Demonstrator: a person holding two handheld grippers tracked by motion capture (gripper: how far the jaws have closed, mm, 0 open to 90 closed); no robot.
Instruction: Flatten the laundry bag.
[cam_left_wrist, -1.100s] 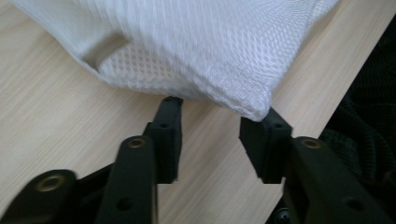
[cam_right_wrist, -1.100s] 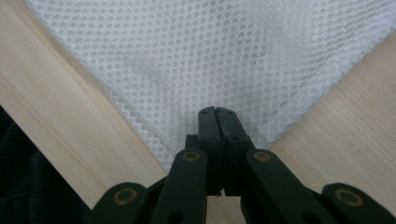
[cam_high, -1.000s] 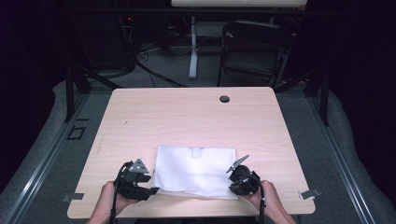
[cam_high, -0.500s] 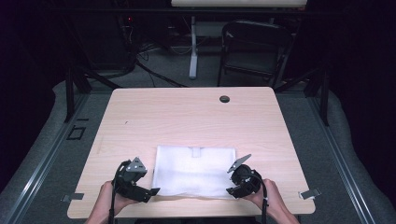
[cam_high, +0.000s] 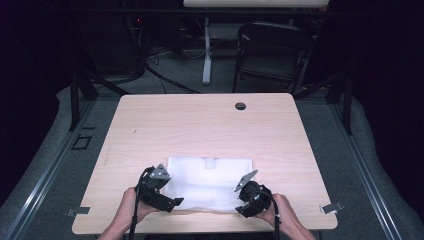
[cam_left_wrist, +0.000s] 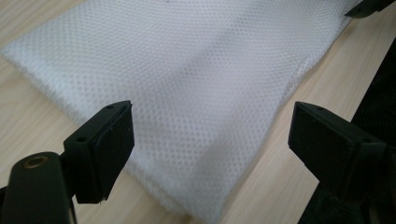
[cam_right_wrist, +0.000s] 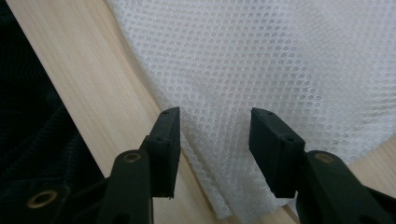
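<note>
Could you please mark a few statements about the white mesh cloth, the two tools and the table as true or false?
1. The white mesh cloth lies flat near the table's front edge. True.
2. The left tool is clamped on the cloth. False: its jaws stand wide apart over the cloth's corner, having just been opening, and press on nothing.
3. The right tool has its jaws open over the cloth's edge. True: they have just opened, and the mesh lies loose between them.
4. A red bowl stands on the cloth. False: nothing rests on it.
5. A small dark round spot sits near the table's far edge. True.
6. The cloth hangs over the table's left side. False: it lies wholly on the tabletop.
</note>
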